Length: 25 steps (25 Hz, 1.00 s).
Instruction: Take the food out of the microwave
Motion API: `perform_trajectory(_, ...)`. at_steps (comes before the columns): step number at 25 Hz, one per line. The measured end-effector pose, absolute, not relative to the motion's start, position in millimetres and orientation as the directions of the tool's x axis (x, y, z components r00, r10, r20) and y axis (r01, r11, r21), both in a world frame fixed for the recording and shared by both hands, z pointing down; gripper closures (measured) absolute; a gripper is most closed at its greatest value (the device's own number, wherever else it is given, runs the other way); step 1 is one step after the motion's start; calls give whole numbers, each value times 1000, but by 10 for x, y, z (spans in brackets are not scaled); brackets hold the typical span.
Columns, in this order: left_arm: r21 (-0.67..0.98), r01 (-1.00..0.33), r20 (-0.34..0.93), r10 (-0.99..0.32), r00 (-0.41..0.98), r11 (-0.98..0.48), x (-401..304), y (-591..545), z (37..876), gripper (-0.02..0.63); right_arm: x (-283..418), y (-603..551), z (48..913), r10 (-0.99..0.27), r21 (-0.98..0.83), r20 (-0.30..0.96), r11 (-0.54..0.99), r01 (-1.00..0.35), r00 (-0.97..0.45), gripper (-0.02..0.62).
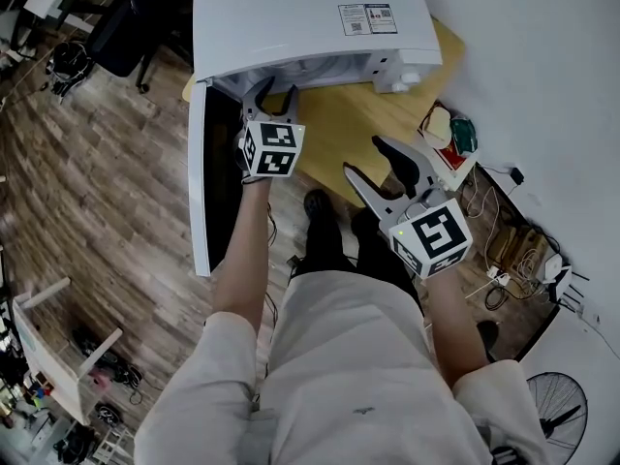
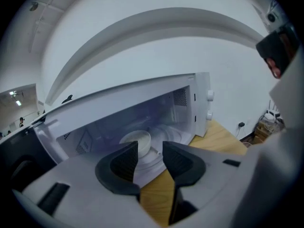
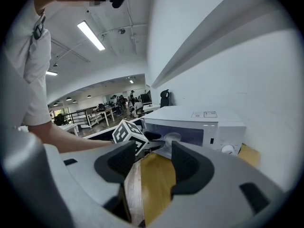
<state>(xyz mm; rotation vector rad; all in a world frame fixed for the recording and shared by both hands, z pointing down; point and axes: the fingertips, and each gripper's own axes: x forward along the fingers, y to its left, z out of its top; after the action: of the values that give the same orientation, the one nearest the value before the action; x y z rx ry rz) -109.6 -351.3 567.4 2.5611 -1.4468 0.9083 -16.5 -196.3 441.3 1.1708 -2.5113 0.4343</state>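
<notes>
The white microwave (image 1: 300, 17) stands on a wooden table (image 1: 354, 114) with its door (image 1: 199, 182) swung open to the left. Inside, in the left gripper view, a round white food container (image 2: 137, 139) sits on the turntable. My left gripper (image 1: 275, 90) is at the mouth of the cavity, a little short of the container. Its jaws (image 2: 150, 148) stand open with nothing between them. My right gripper (image 1: 364, 156) hangs over the table's front edge, open and empty. In the right gripper view, that gripper (image 3: 153, 148) looks toward the microwave (image 3: 199, 122) and the left gripper's marker cube (image 3: 129, 134).
Small objects (image 1: 448, 134) lie at the table's right end. A power strip and cables (image 1: 496, 275) lie on the floor at the right, with a fan (image 1: 554, 417) nearer the corner. Wooden floor and office chairs are to the left.
</notes>
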Motion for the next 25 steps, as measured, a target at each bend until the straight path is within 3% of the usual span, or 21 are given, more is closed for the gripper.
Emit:
perform_trajectory(14,-506,-597,567,-761,315,-623,-895,-3891,6017,423,-12,-1949,4563,-695,-177,445,550,-816,-565,360)
perform_trajectory(19,-669,-437,557,-795,242,-601,-902,-3994,6106,420,60,-1915,4627,-697,-200,458,525,-828,-552,360)
perform_trajectory(25,-719,-352,560,-800,217,-599,-864,-4068,6223,417,87,-1908,4653,-697,-207,461,518,-830,-549,360)
